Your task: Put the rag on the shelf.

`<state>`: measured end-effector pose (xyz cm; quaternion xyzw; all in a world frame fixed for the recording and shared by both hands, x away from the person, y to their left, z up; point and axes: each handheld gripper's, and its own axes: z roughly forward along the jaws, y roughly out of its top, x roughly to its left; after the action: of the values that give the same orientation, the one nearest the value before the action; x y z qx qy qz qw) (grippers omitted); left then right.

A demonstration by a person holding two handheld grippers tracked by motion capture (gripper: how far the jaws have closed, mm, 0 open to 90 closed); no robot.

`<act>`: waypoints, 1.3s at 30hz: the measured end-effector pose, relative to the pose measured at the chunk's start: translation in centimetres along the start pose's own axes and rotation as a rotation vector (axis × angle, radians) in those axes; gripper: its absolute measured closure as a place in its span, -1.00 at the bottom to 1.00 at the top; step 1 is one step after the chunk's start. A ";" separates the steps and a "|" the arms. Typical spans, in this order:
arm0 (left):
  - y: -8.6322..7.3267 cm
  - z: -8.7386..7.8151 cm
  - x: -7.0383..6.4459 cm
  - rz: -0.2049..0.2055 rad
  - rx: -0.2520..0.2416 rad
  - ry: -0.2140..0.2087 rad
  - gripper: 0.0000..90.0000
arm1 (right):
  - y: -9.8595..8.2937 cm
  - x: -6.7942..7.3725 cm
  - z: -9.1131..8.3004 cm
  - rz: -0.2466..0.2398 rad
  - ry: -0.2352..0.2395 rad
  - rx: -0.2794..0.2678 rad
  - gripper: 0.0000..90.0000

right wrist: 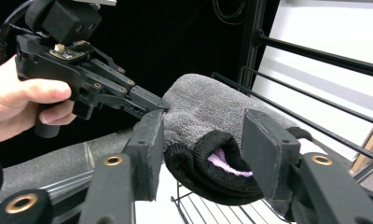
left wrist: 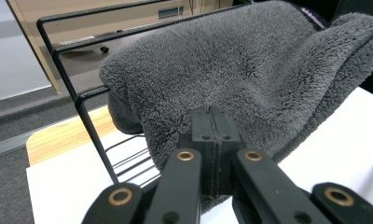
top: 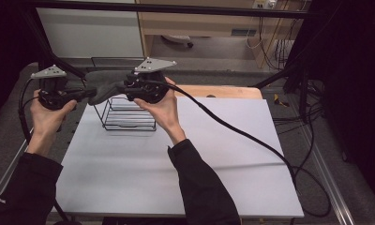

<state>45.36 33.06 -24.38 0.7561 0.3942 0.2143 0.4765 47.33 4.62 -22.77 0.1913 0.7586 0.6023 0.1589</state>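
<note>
A person's two forearms in black sleeves reach in from six o'clock over a white rectangular tabletop (top: 176, 178). Each hand holds one black two-jaw gripper, so there are two grippers, each topped with one grey three-cornered plate and trailing one black cable.

The left gripper (top: 85, 93) sits at about ten o'clock, its jaws pointing toward three o'clock. In the left gripper view its two jaws are pressed together, pinching the edge of one dark grey fleecy sock (left wrist: 231, 70). The right gripper (top: 124, 89) is just beyond the tabletop's middle, toward eleven o'clock, facing the left one. In the right gripper view its two jaws stand wide apart, one on each side of the sock's black ribbed cuff (right wrist: 212, 172), without touching it. A lilac lining shows inside the cuff opening.

The single sock hangs in the air between the two grippers, draped across the top edge of one black wire rack (top: 127, 115) that stands on the tabletop directly beneath them. The rack's upright wires and top rail stand close against the fleece, between the sock and the tabletop.

Farther off, at twelve o'clock, one pale wooden board (top: 223, 92) lies along the tabletop's far edge. Beyond it stand a light wooden cabinet (top: 199, 21) and a black metal frame bar (top: 167, 8), with loose cables on the grey floor at two o'clock.
</note>
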 end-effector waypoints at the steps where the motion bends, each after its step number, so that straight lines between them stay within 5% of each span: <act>1: -0.1 0.1 0.0 0.006 0.001 0.005 0.99 | 0.0 0.0 0.0 -0.001 0.004 -0.002 0.18; 7: -0.8 0.8 -0.1 0.019 0.028 0.024 0.99 | 0.1 0.0 -0.1 0.027 0.026 0.003 0.47; 13: -1.1 1.1 0.1 -0.002 0.010 0.019 0.99 | -1.0 -0.2 0.8 0.043 0.019 0.118 1.00; 17: -1.3 1.2 0.2 -0.004 0.009 0.022 0.99 | -2.3 -0.7 1.7 0.070 -0.016 0.157 1.00; 29: -1.8 1.5 0.4 -0.019 -0.004 0.018 0.94 | -3.6 -1.5 2.0 0.076 -0.027 0.112 0.90; 39: -2.2 -0.3 -0.5 0.000 0.014 0.042 0.32 | -1.9 -0.4 -1.3 0.028 -0.031 0.085 0.18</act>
<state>44.00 33.35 -26.13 0.7546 0.4058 0.2274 0.4628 46.91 2.98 -24.33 0.2178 0.7782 0.5685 0.1542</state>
